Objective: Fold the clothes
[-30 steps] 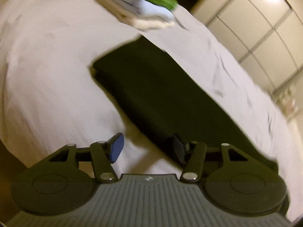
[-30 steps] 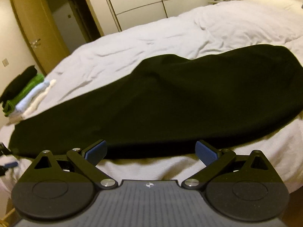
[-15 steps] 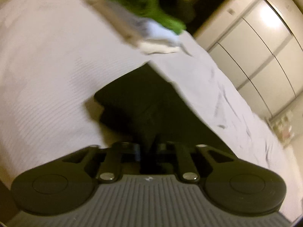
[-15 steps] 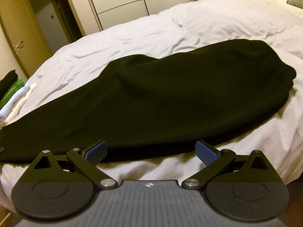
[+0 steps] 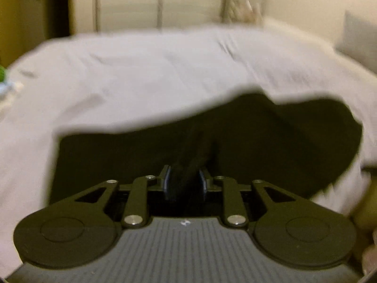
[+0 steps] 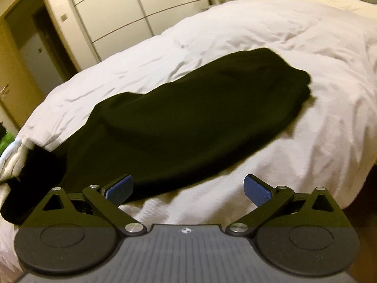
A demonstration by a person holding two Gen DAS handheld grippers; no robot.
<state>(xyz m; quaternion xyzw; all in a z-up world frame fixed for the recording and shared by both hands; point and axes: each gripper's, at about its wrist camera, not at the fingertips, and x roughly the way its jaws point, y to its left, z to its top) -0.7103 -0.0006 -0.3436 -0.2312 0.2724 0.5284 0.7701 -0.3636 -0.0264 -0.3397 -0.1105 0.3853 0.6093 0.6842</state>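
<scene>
**Garment end gripped and carried by the left gripper**

A bunch of the black garment is now clamped in the left gripper, whose jaws have just been opening slightly around the cloth; a second ago they were apart. The rest is spread ahead on the white duvet. The right gripper is held wide apart and empty, so the fold is judged begun

No words, numbers or brand names can be read in either view. The only mark is a small white emblem, printed at the 12 o'clock edge of the ribbed grey housing of the left gripper, and the same emblem at the same spot on the right gripper. It is a symbol, too small to make out as letters.
</scene>
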